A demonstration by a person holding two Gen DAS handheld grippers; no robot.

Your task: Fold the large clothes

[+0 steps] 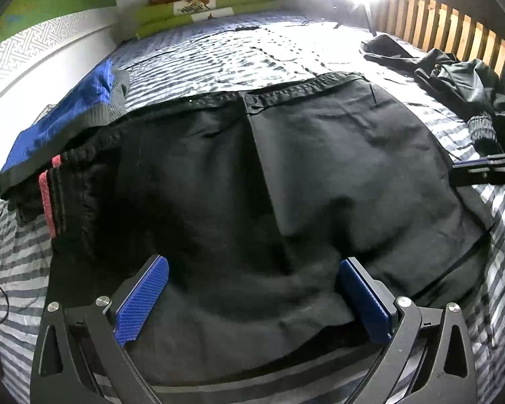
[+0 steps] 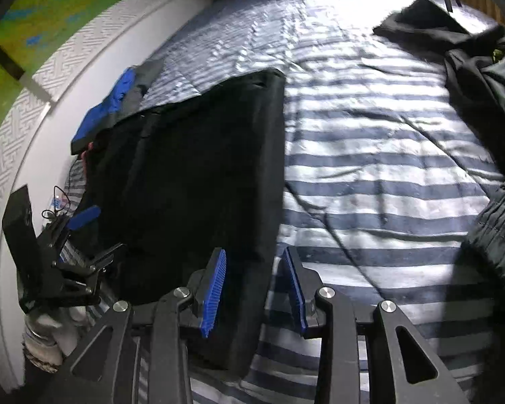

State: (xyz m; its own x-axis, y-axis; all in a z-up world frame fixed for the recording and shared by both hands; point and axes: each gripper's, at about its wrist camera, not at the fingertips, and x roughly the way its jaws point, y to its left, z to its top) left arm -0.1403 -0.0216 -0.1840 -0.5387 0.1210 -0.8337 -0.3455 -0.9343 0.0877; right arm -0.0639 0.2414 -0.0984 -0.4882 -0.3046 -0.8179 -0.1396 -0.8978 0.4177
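Left claw (image 1: 252, 289) wide over blk garment (image 1: 286, 168)

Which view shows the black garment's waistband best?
Left wrist view: the waistband runs across the far edge of the black garment, lit and unobstructed. The right wrist view shows the garment dark and foreshortened, with only its far edge visible and no waistband detail.

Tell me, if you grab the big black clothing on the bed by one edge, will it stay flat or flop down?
The black garment would probably flop: it lies wrinkled and follows the striped bedcover. It looks thin, so likely light. Its folded edge may slip open when lifted.
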